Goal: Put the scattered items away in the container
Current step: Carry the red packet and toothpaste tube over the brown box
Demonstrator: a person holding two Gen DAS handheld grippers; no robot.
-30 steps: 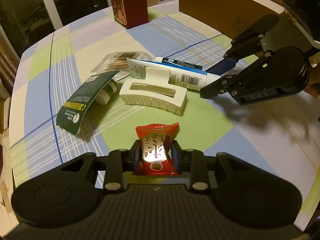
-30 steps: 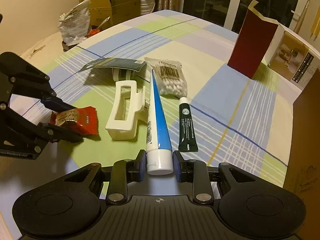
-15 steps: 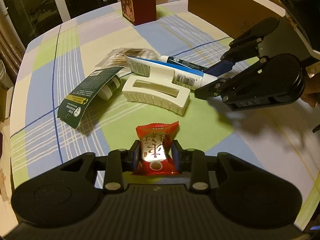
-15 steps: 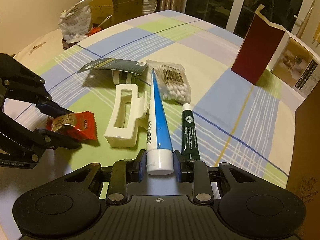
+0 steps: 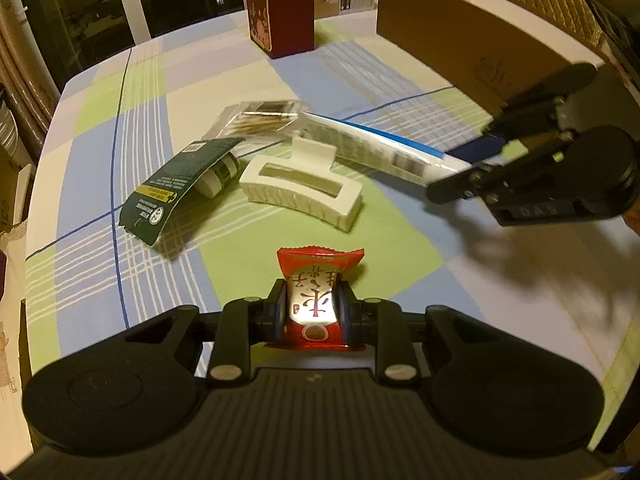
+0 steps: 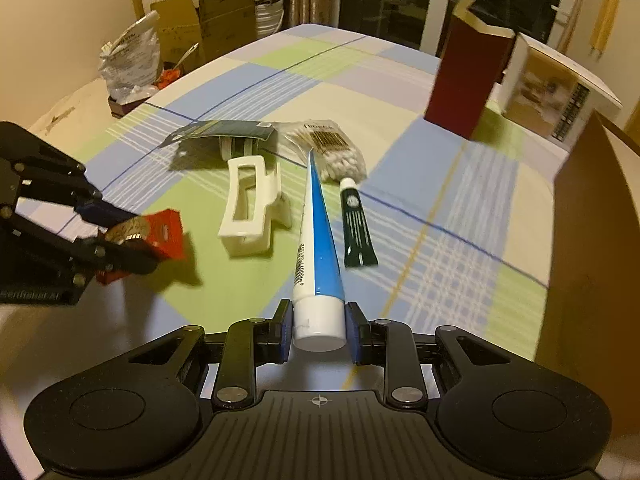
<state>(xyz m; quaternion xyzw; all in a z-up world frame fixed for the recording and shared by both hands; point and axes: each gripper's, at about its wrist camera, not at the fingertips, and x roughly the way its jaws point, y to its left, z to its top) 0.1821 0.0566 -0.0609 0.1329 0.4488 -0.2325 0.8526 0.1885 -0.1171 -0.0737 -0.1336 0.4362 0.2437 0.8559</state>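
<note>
Left gripper [image 5: 313, 312] has its two fingers clamped on the sides of a small red foil snack packet [image 5: 316, 300] with dark characters on a silvery panel, the packet poking forward between the pads above the checked blue, green and cream tablecloth [image 5: 400, 248]. Over on the other side, the right gripper [image 6: 319, 332] is closed around the capped end of a long white and blue plastic tube [image 6: 316, 248], and the tube's crimped tail reaches out towards a clear bag of cotton swabs [image 6: 332, 148]. Just right of the tube lies a small dark green tube [image 6: 356, 224], flat on the cloth. To the left of the blue tube sits a large cream plastic hair claw clip [image 6: 250, 204], and beyond it a dark green card-backed pack [image 6: 228, 134] holding a roll. The brown cardboard box [image 5: 472, 40] stands open-topped at the right side of the table, well apart from the cluster. A tall dark red carton [image 6: 464, 88] stands upright at the far end, with a white printed box [image 6: 552, 92] just beside it.
</note>
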